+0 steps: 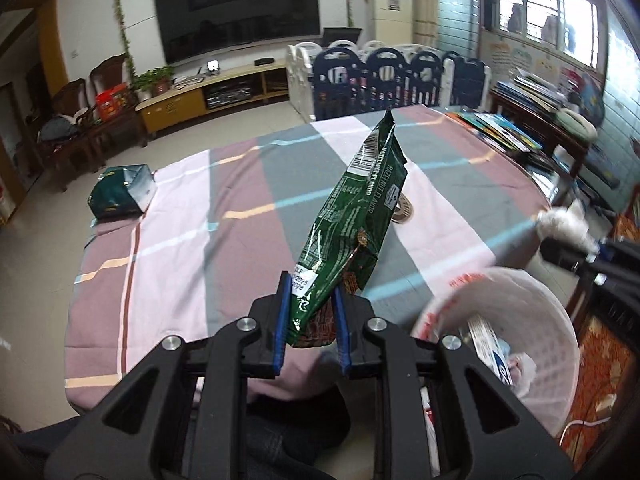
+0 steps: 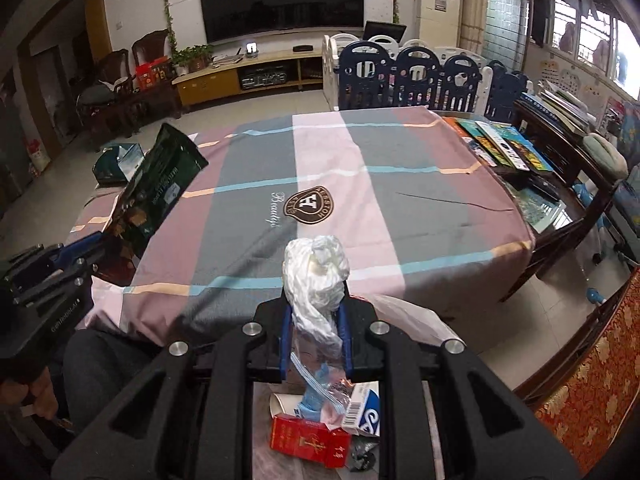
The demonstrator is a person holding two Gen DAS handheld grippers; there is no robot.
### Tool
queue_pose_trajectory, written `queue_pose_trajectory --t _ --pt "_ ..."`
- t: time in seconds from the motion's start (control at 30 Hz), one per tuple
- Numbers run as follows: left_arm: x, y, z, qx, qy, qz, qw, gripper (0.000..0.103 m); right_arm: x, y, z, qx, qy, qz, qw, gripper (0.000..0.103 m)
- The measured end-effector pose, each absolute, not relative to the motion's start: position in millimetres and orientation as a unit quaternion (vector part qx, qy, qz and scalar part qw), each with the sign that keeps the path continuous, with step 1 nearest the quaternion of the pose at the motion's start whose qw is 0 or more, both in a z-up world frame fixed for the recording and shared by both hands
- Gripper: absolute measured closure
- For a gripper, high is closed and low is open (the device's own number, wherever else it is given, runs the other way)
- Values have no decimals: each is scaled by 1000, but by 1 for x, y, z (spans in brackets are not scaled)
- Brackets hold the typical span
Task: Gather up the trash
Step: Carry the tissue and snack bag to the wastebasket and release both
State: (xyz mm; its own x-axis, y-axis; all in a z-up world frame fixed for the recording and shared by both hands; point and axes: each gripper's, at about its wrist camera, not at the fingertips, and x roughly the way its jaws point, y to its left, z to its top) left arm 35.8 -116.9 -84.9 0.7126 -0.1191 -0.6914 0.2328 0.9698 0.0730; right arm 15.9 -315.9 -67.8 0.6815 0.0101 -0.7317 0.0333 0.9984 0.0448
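Blue-padded left gripper [image 1: 310,320] clamps a glossy green wrapper [image 1: 352,216], right gripper [image 2: 314,336] pinches crumpled white plastic [image 2: 316,276], above the striped cloth table [image 2: 400,184].

Cloth-covered table [image 2: 400,200], green box [image 1: 120,196]

Two green wrappers [image 1: 352,216], one tissue wad [image 2: 316,276]

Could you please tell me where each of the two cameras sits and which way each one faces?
Left wrist: on the left tool, facing the TV across the table; shows its fingers clamping the green packet, the bin lower right.
Right wrist: on the right tool, facing the same way, above the bin's trash; its fingers pinch white crumpled plastic; the person's hand lower left.
Shared: table, green packet, crumpled plastic, TV.
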Motion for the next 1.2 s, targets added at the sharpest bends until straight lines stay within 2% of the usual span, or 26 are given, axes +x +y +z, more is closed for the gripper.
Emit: queue_pose_trajectory --t 0.27,0.73,1.0,1.2 --pt "18 -136 -86 82 368 -120 918 82 -18 -338 -58 23 399 -37 916 83" --pt "17 -148 -97 101 375 -149 909 82 -23 -343 -106 64 453 -34 889 83" --pt "17 -151 -102 32 410 -237 880 82 -35 -366 -94 81 431 -51 897 83" --pt "-8 -193 -127 73 435 -278 853 82 -53 -374 -90 68 411 -54 907 83"
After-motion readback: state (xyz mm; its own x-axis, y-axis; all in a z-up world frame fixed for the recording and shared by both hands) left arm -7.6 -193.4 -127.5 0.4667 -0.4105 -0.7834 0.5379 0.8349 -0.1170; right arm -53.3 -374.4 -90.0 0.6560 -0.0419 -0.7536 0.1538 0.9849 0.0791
